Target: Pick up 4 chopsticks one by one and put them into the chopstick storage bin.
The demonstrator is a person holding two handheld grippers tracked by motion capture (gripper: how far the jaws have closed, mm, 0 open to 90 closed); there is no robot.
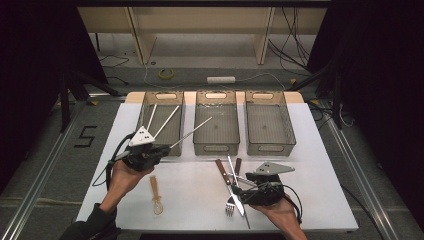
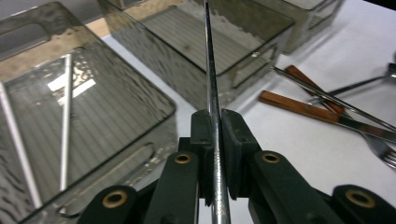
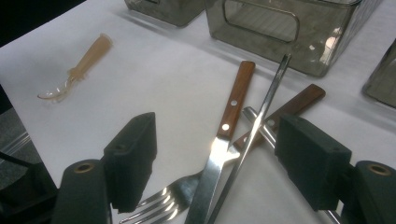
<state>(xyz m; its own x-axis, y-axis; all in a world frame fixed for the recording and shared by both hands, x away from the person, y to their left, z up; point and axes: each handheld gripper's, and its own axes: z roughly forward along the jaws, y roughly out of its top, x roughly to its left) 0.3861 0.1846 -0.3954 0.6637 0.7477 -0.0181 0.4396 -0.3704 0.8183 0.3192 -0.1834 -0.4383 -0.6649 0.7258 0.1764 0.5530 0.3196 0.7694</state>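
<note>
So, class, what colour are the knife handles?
Reddish-brown wood on the knife handles, clearest in the right gripper view.

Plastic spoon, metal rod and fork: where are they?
Plastic spoon (image 1: pixel 155 194), high view, on its handle.
Metal rod (image 2: pixel 212 79), left gripper view, on its shaft.
Fork (image 3: pixel 175 193), right gripper view, on its neck.

A single mark can be read from here: a black numeral "5" (image 1: pixel 85 136) set on the grey floor (image 1: pixel 45 150), to the left of the white surface (image 1: pixel 200 200), in the high view. It looks made of dark tape strips. No other lettering, label or brand can be read on anything else in the three views.
</note>
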